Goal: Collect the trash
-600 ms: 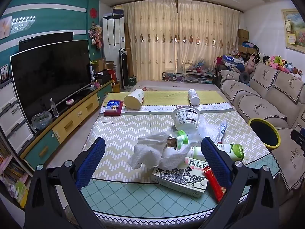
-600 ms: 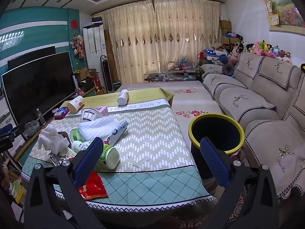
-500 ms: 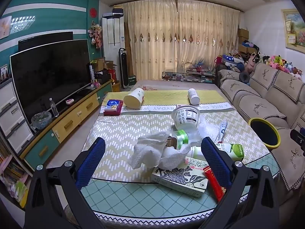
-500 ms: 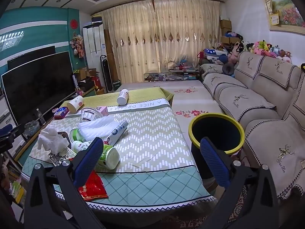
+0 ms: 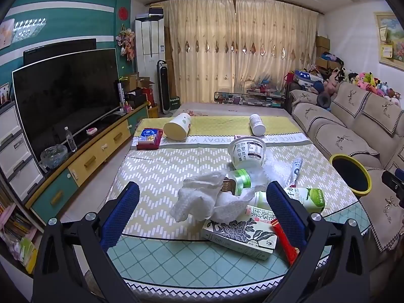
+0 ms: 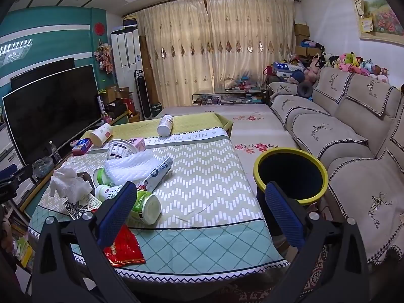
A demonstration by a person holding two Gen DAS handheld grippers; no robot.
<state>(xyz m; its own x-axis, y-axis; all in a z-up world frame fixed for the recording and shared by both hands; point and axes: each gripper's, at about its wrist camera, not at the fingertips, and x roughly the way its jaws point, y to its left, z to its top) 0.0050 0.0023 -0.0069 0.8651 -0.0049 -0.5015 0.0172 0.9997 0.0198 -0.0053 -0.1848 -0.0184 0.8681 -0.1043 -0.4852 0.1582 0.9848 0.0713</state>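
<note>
Trash lies heaped on the cloth-covered table (image 5: 161, 176): crumpled white tissue (image 5: 199, 197), a flat printed carton (image 5: 240, 234), a green-labelled bottle (image 5: 305, 197), a white tub (image 5: 248, 151), a red wrapper (image 6: 123, 248), a foam net (image 6: 133, 166). A black bin with a yellow rim (image 6: 290, 174) stands right of the table by the sofa. My left gripper (image 5: 202, 214) is open and empty, just short of the tissue. My right gripper (image 6: 202, 212) is open and empty over the table's near right corner.
A cream cup (image 5: 176, 126), a white jar (image 5: 257, 124) and a blue-red pack (image 5: 149, 137) lie at the table's far end. A TV cabinet (image 5: 88, 156) runs along the left. A sofa (image 6: 353, 136) runs along the right.
</note>
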